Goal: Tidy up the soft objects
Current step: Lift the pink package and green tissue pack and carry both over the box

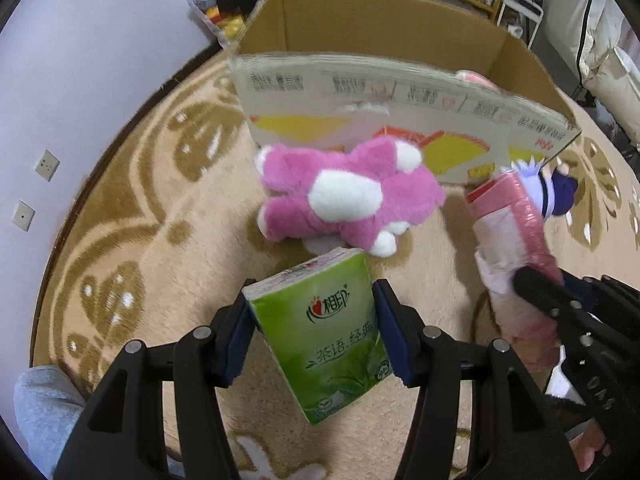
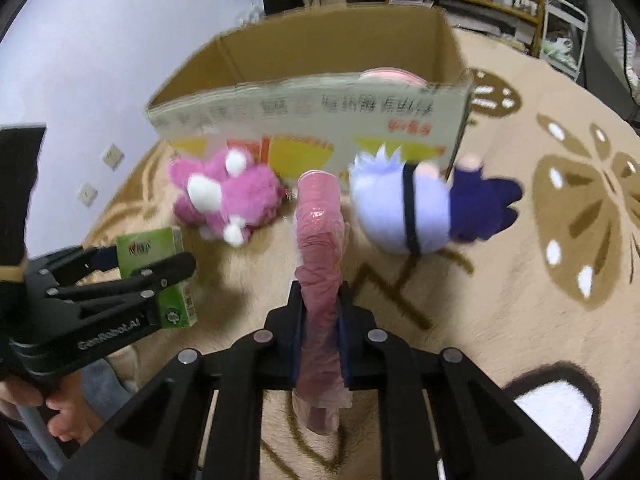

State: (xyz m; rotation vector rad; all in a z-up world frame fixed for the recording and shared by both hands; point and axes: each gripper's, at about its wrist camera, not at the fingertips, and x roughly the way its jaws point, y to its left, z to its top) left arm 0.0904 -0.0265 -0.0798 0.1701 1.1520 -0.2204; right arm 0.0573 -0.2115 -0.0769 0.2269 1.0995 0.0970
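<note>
Pink packet (image 2: 320,256) lengthwise toward cardboard box (image 2: 312,120)

Beside the brown cardboard box (image 1: 384,32), printed with yellow and orange shapes, lies a pink-and-white plush toy (image 1: 344,196). Near the box, a green tissue pack (image 1: 324,332), a pink plastic-wrapped pack (image 2: 320,272), seemingly crinkled, and a lilac-haired navy doll (image 2: 420,212) sit over a beige carpet (image 1: 160,216) with tan motifs.

Cardboard box (image 1: 400,92) print motion-blurred, unreadable; pink thing inside (image 1: 474,78) mostly hidden by its wall. Pink pack's (image 2: 320,280) label smeared. Doll (image 1: 556,192) half hidden.
</note>
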